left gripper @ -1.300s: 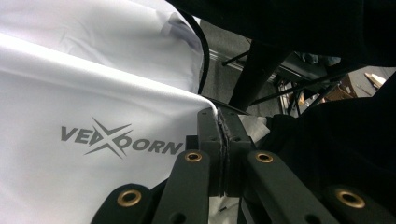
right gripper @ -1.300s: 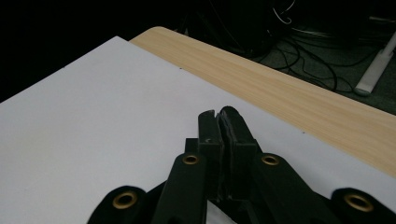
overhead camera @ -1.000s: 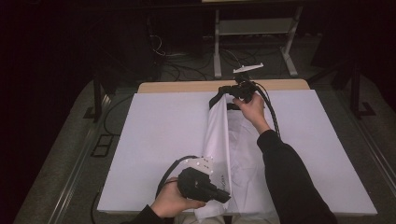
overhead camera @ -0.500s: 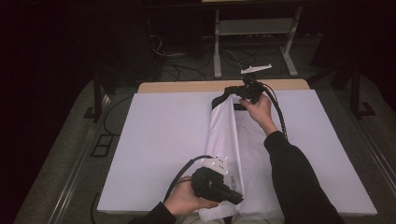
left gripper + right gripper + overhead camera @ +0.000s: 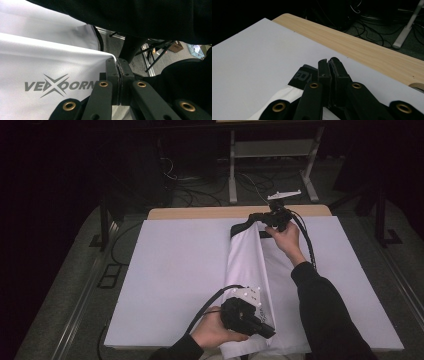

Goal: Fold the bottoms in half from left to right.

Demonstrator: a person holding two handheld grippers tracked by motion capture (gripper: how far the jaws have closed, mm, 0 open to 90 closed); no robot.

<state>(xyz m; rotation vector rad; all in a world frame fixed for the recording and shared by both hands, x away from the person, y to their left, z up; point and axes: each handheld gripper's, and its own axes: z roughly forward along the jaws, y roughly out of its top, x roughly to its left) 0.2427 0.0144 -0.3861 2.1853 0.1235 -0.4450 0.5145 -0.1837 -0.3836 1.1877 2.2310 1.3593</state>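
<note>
Worktop (image 5: 200,213): light wood, visible as a strip along far edge. White sheet (image 5: 170,285) covers nearly all of it. White garment (image 5: 245,265) with black waistband lies on the sheet, folded into a long band running far-to-near, right of centre.

A white sheet (image 5: 180,285) covers most of the table, and a strip of bare wooden tabletop (image 5: 200,213) shows along its far edge. Beyond lies grey floor (image 5: 200,190) strewn with black cables (image 5: 250,182), where a white metal stand (image 5: 272,155) rises. The room behind sits in deep darkness.
</note>
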